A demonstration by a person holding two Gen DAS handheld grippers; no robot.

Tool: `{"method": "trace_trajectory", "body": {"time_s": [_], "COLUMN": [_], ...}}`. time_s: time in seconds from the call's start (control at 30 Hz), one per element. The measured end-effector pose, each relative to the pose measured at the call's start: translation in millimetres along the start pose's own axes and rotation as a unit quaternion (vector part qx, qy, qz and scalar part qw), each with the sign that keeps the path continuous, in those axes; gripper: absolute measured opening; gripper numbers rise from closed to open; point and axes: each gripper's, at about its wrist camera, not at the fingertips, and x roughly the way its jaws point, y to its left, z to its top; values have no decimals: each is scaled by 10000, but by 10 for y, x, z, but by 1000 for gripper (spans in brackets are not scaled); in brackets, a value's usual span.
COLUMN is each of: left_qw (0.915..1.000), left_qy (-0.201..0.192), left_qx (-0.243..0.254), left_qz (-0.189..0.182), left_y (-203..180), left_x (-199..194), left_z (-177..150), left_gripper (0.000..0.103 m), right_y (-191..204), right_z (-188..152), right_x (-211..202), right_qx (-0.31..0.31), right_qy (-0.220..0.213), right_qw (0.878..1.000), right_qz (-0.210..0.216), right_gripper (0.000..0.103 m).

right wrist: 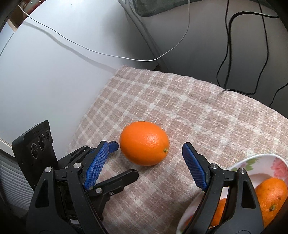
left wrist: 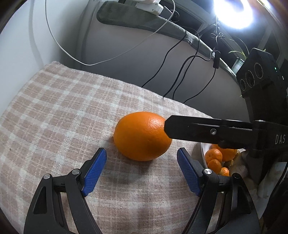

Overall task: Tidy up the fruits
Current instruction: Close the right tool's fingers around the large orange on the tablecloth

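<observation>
A large orange (left wrist: 143,135) lies on a pink checked cloth (left wrist: 59,108). My left gripper (left wrist: 142,169) is open, its blue pads just short of the orange on either side. The right gripper reaches in from the right and one of its fingers (left wrist: 189,128) overlaps the orange's right side. In the right wrist view the orange (right wrist: 144,143) lies just beyond my open right gripper (right wrist: 145,162), with the left gripper (right wrist: 115,162) low at the left. A white flowered bowl (right wrist: 255,160) at the right holds oranges (right wrist: 271,196) and small mandarins (left wrist: 214,158).
The cloth (right wrist: 198,111) ends near a grey wall at the left and back. Black and white cables (left wrist: 180,72) hang behind the cloth's far edge. A bright lamp (left wrist: 234,12) glares at the top right.
</observation>
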Motion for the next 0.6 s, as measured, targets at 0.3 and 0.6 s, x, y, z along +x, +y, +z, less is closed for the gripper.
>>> {"method": "trace_trajectory", "body": {"time_s": [0.3,0.6], "left_qw": [9999,9998], "left_qy": [105,195], "left_qx": [-17,23], "left_qz": [-77,-85], "left_y": [20,-7], "left_x": [45,97], "left_z": [4,8], "left_gripper": [81,80], "right_y": [53,38], "right_z": [61,78], "right_x": [178,331], "right_qx": [-10,27], "right_qy": [152,286], "right_qw": [9999,9996], "right_qz": [36,62], "right_gripper": [86,86]}}
